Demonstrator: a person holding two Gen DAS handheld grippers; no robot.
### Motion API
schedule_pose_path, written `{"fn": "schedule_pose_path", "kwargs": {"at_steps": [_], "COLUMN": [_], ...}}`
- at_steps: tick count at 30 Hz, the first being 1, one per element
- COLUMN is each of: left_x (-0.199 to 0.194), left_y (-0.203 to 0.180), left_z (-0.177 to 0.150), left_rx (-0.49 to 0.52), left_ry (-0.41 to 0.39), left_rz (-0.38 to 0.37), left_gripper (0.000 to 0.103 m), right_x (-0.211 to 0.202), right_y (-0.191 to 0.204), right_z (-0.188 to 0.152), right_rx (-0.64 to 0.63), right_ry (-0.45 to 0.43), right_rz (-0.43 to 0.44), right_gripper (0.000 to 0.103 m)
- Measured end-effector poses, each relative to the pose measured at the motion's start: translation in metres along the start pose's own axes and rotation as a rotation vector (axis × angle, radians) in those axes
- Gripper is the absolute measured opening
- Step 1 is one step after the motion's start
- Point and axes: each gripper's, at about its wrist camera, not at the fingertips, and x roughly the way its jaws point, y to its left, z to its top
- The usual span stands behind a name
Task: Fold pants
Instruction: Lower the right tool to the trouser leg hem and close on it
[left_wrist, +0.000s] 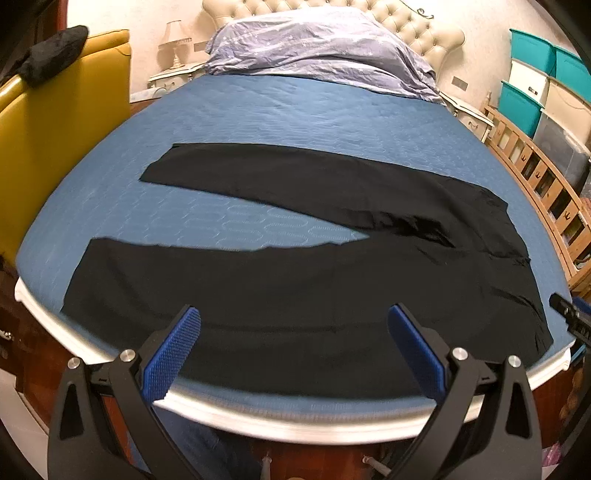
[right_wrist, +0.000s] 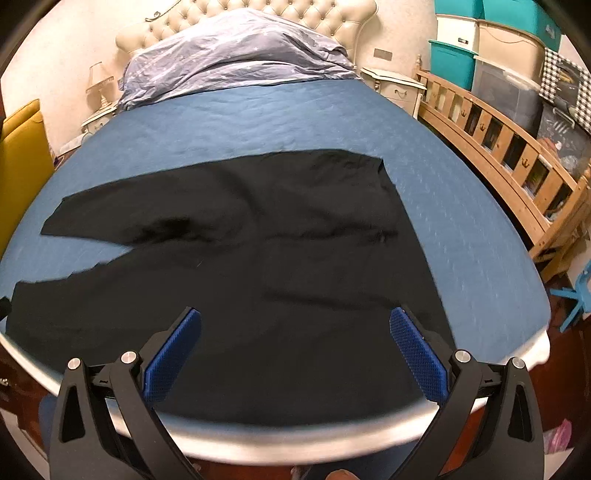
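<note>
**Lying flat: black pants spread across the bed**

Lying unfolded on the blue bed (left_wrist: 258, 107), the black pants (left_wrist: 295, 295) stretch sideways along the near edge, legs to the left and waist to the right. The two legs fan apart into a V, with a wedge of blue cover showing between them. The near leg runs right beside the white edge of the mattress; the far leg angles away toward the middle of the bed. A few creases gather where the legs meet.

The left tongs (left_wrist: 293, 317) hover over the near leg, both blue pads wide apart and holding nothing. The right tongs (right_wrist: 295, 319) hang over the waist end of the pants (right_wrist: 258, 258), also spread wide and empty. In the left view, the tip of the right tongs shows at the far right edge, close to the waist.

A crumpled lilac duvet (right_wrist: 236, 48) is piled at the head of the bed against a tufted cream headboard (right_wrist: 295, 14). A yellow chair (left_wrist: 55, 122) stands on the left, a wooden rail (right_wrist: 498, 129) on the right, with stacked storage boxes (right_wrist: 480, 48) behind it.
</note>
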Motion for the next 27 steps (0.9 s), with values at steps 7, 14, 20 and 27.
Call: {"fn": "schedule_pose_path", "kwargs": {"at_steps": [7,14,20,27], "left_x": [0.048,0.085,0.104,0.113], "left_y": [-0.002,0.012,0.024,0.043], "left_z": [0.043,0.062,0.060,0.058], "left_rx": [0.003,-0.030,-0.051,-0.066], "left_ry": [0.021,0.072,0.097,0.114], "left_rz": [0.044,0.064,0.080,0.105], "left_gripper": [0.101,0.101,0.101,0.101], "right_x": [0.083,0.179,0.255,0.300], "right_y": [-0.061,-0.133,-0.193,-0.178], "right_z": [0.077,0.146,0.195,0.223], "right_rx": [-0.030,0.013,0.044,-0.041], "right_ry": [-0.009,0.025,0.121,0.176], "right_rz": [-0.023,0.163,0.239,0.340], "right_gripper": [0.099,0.099,0.099,0.099]}}
